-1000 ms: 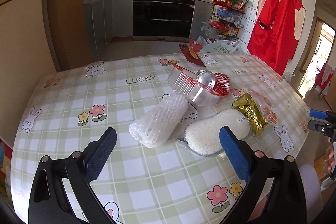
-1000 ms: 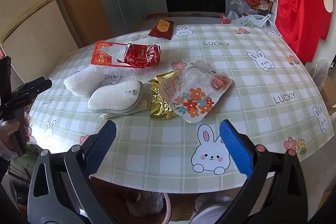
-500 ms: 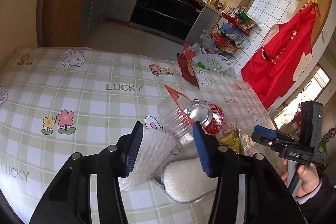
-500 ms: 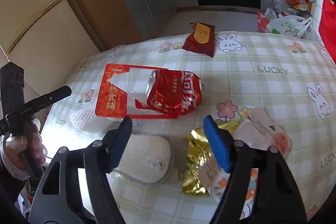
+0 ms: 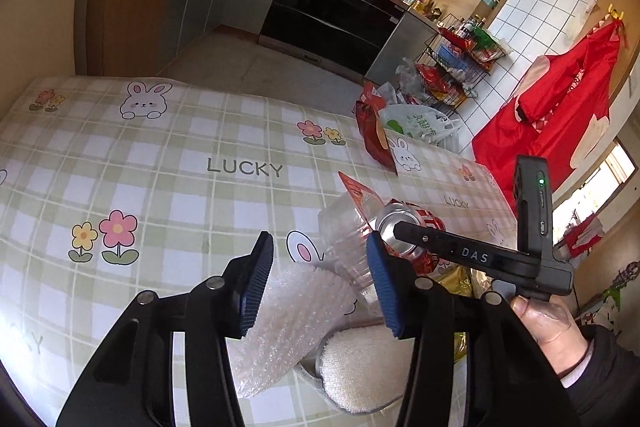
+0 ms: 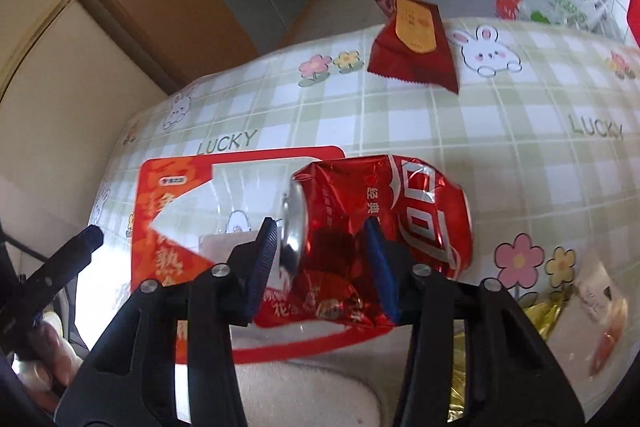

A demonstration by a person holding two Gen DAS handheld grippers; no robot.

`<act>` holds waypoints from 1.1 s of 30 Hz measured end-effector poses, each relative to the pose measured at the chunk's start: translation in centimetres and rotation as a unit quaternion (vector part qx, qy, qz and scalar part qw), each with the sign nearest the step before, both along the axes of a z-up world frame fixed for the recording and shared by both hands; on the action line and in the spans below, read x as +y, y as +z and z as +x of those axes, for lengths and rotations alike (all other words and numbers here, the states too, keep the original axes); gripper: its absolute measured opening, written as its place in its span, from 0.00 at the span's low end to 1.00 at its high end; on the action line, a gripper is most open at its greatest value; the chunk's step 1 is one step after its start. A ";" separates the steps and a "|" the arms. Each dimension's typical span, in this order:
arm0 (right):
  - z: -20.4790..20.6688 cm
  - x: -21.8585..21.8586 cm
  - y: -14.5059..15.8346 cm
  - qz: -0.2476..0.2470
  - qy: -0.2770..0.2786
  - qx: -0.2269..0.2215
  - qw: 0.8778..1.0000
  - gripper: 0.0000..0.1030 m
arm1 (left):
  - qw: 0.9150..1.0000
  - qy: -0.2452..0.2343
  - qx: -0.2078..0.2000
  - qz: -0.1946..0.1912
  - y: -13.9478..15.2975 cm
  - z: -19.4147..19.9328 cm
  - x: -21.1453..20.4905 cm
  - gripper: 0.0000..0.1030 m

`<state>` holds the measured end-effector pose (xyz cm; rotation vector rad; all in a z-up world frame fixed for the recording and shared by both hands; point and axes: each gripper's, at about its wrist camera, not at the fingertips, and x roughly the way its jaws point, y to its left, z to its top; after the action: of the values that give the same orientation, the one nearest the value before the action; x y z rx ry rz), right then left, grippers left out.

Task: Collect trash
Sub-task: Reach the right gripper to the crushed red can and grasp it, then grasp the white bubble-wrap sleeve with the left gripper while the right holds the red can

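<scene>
Both grippers had come in over the trash on the table (image 5: 168, 163). Left of the crushed red can (image 6: 384, 223), the left gripper (image 5: 320, 283) had its jaws clamped on the bubble-wrap roll (image 5: 292, 323). Over the can itself, the right gripper (image 6: 324, 267) was closing its jaws, the pads straddling its dented body.

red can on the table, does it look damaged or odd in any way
Yes. The red soda can is crushed: it lies on its side on the checked tablecloth, its wall dented and creased, partly over a clear red-edged package. The right gripper straddles its top end, jaws closing.
</scene>
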<state>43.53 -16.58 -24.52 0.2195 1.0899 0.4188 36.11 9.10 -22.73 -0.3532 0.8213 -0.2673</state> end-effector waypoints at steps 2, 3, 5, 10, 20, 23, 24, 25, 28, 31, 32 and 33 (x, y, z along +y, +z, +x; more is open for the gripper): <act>0.1 0.3 0.0 0.001 0.003 0.001 1.000 0.37 | 1.000 0.001 0.000 -0.002 0.1 0.3 0.2 0.46; 0.1 0.4 0.1 -0.005 0.005 -0.003 1.000 0.32 | 1.000 0.001 0.001 -0.005 0.1 0.4 0.1 0.46; 0.0 0.9 0.5 -0.026 0.014 -0.014 0.999 0.28 | 1.000 0.000 0.001 -0.007 0.2 0.6 0.0 0.46; -1.0 0.3 1.9 -0.037 0.022 -0.047 0.998 0.21 | 1.000 -0.008 0.004 -0.010 0.2 0.9 -0.8 0.46; -4.0 -2.0 4.2 -0.020 0.014 -0.095 0.995 0.21 | 1.000 -0.014 0.016 0.001 -0.4 1.2 -2.1 0.46; -4.8 -2.9 4.6 -0.011 0.005 -0.102 0.995 0.21 | 1.000 -0.012 0.026 0.004 -0.9 2.3 -2.7 0.46; -5.1 -3.1 4.7 -0.007 0.002 -0.103 0.995 0.21 | 0.999 -0.012 0.031 0.009 -1.1 2.8 -3.0 0.46; -5.3 -3.5 4.8 -0.001 -0.001 -0.102 0.995 0.21 | 0.999 -0.013 0.036 0.017 -1.4 3.2 -3.3 0.46; -6.0 -4.4 5.2 0.010 -0.008 -0.102 0.995 0.21 | 0.998 -0.019 0.046 0.037 -2.1 3.6 -4.4 0.46; -6.7 -5.1 5.6 0.016 -0.010 -0.105 0.994 0.21 | 0.997 -0.031 0.045 0.052 -2.7 3.4 -5.3 0.46; -6.9 -5.2 5.6 0.021 -0.008 -0.104 0.994 0.21 | 0.997 -0.033 0.047 0.057 -2.9 3.4 -5.4 0.46; -7.1 -5.4 5.7 0.024 -0.006 -0.105 0.994 0.21 | 0.997 -0.033 0.049 0.058 -3.2 3.4 -5.4 0.46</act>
<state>36.43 -21.97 -18.80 0.2190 0.8728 0.4464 39.54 3.66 -25.89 -0.2317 0.9430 -0.2642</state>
